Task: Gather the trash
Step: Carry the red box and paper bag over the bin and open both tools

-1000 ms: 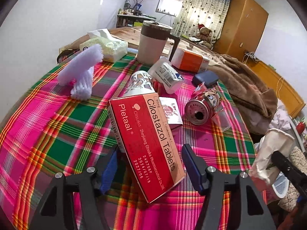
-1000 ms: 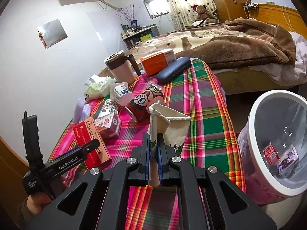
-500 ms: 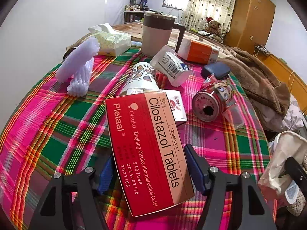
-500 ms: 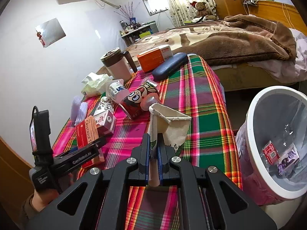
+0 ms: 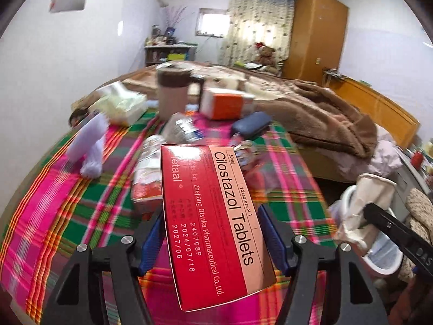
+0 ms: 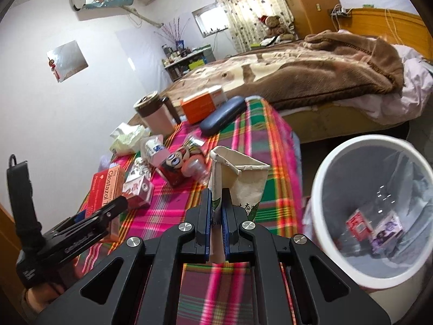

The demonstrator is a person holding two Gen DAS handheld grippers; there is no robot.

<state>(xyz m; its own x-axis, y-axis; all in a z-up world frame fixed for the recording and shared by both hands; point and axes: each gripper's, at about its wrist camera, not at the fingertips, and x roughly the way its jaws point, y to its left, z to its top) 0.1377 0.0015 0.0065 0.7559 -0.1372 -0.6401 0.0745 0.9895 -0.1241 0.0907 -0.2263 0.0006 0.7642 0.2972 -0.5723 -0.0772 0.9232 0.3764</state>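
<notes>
A red Cilostazol tablet box point(image 5: 211, 203) hangs tilted above the plaid table, and my left gripper point(image 5: 211, 222) is shut on its two long sides. The same box point(image 6: 107, 189) and left gripper point(image 6: 108, 211) show at the left of the right wrist view. My right gripper point(image 6: 216, 193) is shut on a crushed beige paper cup point(image 6: 243, 178), held over the table's near edge. A white trash bin point(image 6: 338, 157) with a clear liner stands to its right on the floor, with small packets at its bottom. The cup point(image 5: 362, 200) also appears at the right of the left wrist view.
On the plaid tablecloth point(image 6: 270, 146) lie a cartoon drink can point(image 6: 176, 165), a small red-and-white carton point(image 6: 138, 189), a brown mug point(image 6: 157, 116), an orange box point(image 6: 200, 105), a blue case point(image 6: 224, 115) and a tissue pack point(image 6: 127, 138). A bed with a brown blanket point(image 6: 324, 73) lies behind.
The left gripper has lifted the red box up off the table and its view has swung upward. The right gripper with the cup has shifted a little toward the bin.
</notes>
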